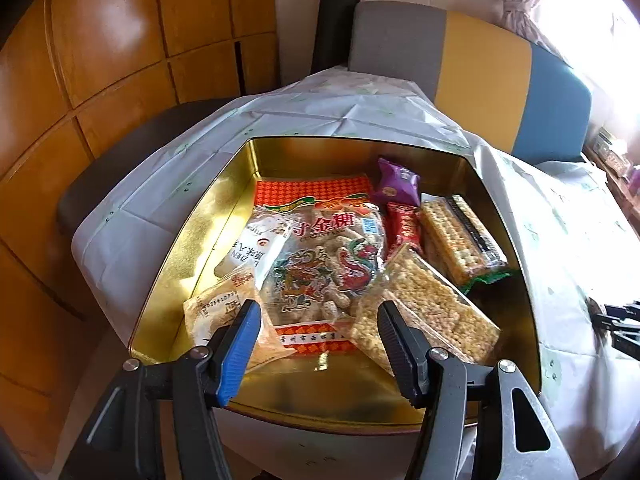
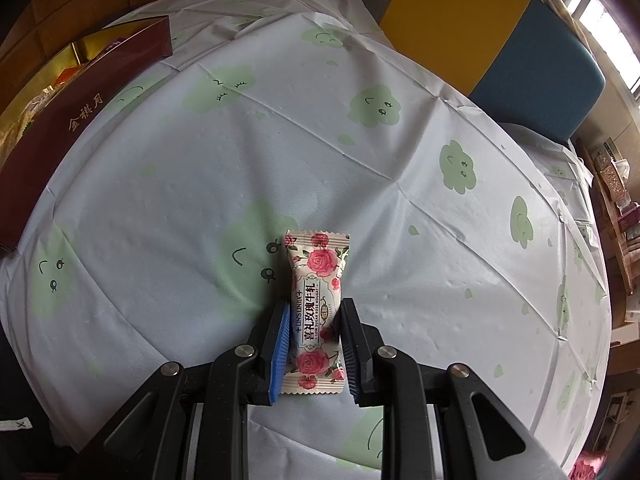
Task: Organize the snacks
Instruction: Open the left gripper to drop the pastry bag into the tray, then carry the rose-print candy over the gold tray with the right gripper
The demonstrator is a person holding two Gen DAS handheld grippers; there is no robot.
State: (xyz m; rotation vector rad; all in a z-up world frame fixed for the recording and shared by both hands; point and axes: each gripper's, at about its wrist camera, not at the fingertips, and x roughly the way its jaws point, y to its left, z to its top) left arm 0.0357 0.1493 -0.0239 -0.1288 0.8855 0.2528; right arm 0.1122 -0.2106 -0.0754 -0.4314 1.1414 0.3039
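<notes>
A gold-lined tin box [image 1: 200, 240] holds several snacks: a big bag of white candy sticks [image 1: 324, 256], a puffed-rice bar [image 1: 428, 304], a wafer pack [image 1: 460, 236], a red candy [image 1: 404, 228], a purple candy [image 1: 398, 182] and pale packets [image 1: 216, 312]. My left gripper [image 1: 318, 312] is open and empty above the box's near side. In the right wrist view the box [image 2: 76, 120] sits at the far left, dark red outside. My right gripper [image 2: 314, 308] is shut on a rose-print nougat candy [image 2: 316, 300], low over the tablecloth [image 2: 240, 160].
A round table carries a white cloth with green cloud faces. A grey, yellow and blue chair back [image 2: 500, 36] stands behind it. A wooden cabinet [image 1: 100, 60] is at the left. Shelves with boxes [image 2: 616, 188] are at the far right.
</notes>
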